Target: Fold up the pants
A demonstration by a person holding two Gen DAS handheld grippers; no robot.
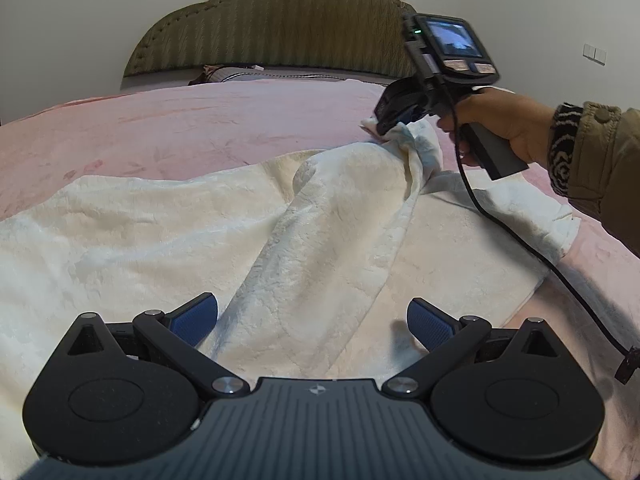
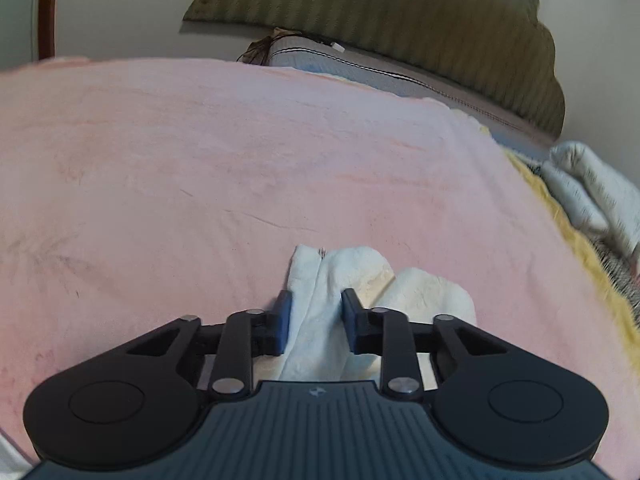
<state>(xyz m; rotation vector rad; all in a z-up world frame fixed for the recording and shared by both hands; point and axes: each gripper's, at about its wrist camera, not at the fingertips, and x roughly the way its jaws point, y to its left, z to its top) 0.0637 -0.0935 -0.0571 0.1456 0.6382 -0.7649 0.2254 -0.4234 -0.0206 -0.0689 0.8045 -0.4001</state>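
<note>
So in the left wrist view, the folding had barely got going as far as I could tell. The pants [image 1: 168, 224] were cream and fluffy, spread mostly flat across the pink blanket [image 1: 200, 120], with one strip of them pulled up into a ridge running away from the left gripper [image 1: 312, 322]. That gripper had its blue pads wide apart with nothing pinched, and the fabric lay right under and ahead of it. Up ahead and to the right, the right gripper [image 1: 390, 126] was clamped on the bunched end of the cloth, held by a hand [image 1: 496, 128] in an olive sleeve [image 1: 600, 160], the headboard [image 1: 272, 24] behind.

The right wrist view was a bit smeary. The right gripper [image 2: 314, 312] had its jaws drawn in tight on a fold of the pants [image 2: 320, 280], more cloth poking out just past the tips and off to its right. Bare blanket [image 2: 240, 152] ahead. My guess: first fold in progress, everything else left.
</note>
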